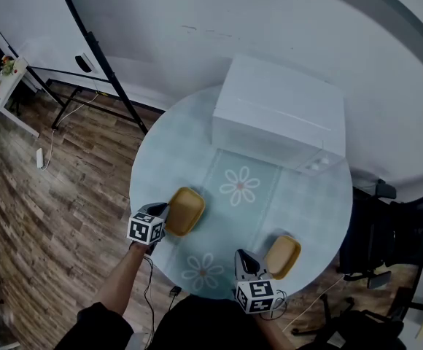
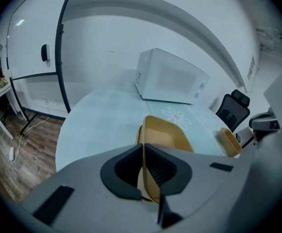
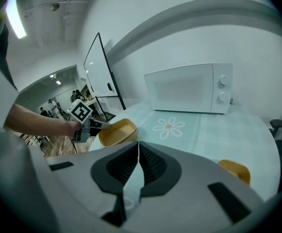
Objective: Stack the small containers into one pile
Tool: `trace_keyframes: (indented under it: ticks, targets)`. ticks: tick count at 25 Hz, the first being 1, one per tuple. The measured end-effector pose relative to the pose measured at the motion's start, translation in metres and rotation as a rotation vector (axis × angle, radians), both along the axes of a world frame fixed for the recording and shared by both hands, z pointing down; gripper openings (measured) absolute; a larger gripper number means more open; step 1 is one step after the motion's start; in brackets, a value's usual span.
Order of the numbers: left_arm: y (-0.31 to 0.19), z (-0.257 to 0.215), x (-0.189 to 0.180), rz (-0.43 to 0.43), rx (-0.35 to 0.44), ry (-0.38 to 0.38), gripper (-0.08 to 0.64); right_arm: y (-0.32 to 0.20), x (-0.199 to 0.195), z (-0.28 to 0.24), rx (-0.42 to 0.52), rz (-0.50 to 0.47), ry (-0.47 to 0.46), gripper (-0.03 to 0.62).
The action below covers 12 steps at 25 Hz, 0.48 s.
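Two small yellow containers sit on the round table (image 1: 306,203). My left gripper (image 1: 165,213) is shut on the near rim of the left container (image 1: 186,210). In the left gripper view the jaws (image 2: 143,148) pinch that container's (image 2: 167,132) wall, and the second container (image 2: 228,141) lies off to the right. My right gripper (image 1: 243,257) is shut and empty, just left of the right container (image 1: 282,256) and apart from it. The right gripper view has its jaws (image 3: 138,147) closed with that container (image 3: 234,171) at lower right, and the held container (image 3: 116,131) with the left gripper (image 3: 90,124) at left.
A white microwave (image 1: 281,111) stands at the back of the table on a pale blue flower-print cloth (image 1: 239,187). A black office chair (image 1: 394,232) is at the right. A whiteboard stand (image 1: 87,57) and wooden floor (image 1: 44,217) lie to the left.
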<state>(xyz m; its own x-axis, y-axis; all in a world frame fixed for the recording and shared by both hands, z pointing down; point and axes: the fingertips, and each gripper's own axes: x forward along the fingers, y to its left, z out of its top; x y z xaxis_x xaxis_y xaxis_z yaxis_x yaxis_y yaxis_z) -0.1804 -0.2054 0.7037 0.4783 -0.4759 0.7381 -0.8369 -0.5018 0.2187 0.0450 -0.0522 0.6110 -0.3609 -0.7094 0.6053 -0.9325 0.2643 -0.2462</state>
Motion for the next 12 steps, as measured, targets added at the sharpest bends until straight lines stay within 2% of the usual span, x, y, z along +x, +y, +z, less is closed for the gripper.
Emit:
trace_keyframes:
  ticks: [12]
  targets:
    - [0.005,0.018,-0.003,-0.055,0.002,-0.026,0.028,0.003,0.002,0.006,-0.018,0.0,-0.002,0.026]
